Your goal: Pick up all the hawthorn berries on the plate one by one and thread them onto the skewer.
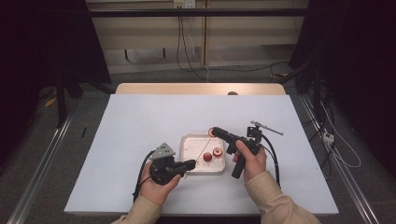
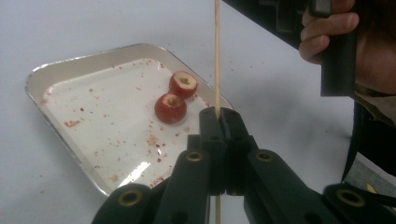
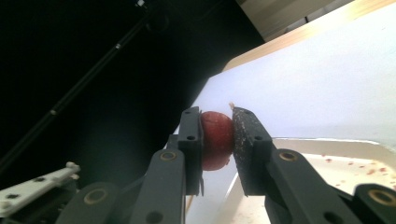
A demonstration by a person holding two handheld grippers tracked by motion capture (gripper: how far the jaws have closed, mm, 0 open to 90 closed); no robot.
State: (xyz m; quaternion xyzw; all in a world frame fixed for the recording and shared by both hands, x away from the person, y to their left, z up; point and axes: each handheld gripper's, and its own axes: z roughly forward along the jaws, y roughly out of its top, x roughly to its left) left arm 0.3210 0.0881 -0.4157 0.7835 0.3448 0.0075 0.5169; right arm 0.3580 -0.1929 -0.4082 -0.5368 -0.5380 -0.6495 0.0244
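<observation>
A metal tray (image 1: 189,140) lies mid-table with two red fruit pieces (image 1: 207,157) (image 1: 217,152) in it. My left gripper (image 1: 191,163) is at the tray's near left edge, shut on a thin wooden skewer (image 1: 201,151) that slants up toward my right gripper (image 1: 215,131). The left gripper view has the jaws (image 2: 219,114) pinching the skewer (image 2: 216,56), with both fruit pieces (image 2: 182,84) (image 2: 170,107) on the tray (image 2: 56,74) behind. My right gripper (image 3: 217,116) is shut on a third red fruit piece (image 3: 216,139). The skewer tip (image 3: 231,104) pokes out just above that fruit.
The tray floor (image 2: 107,126) is speckled with red crumbs and juice. The white tabletop (image 1: 140,121) spreads around the tray, with a wooden edge (image 1: 201,88) at the back. Metal rails (image 1: 42,154) and cables (image 1: 336,144) run along the floor at both sides.
</observation>
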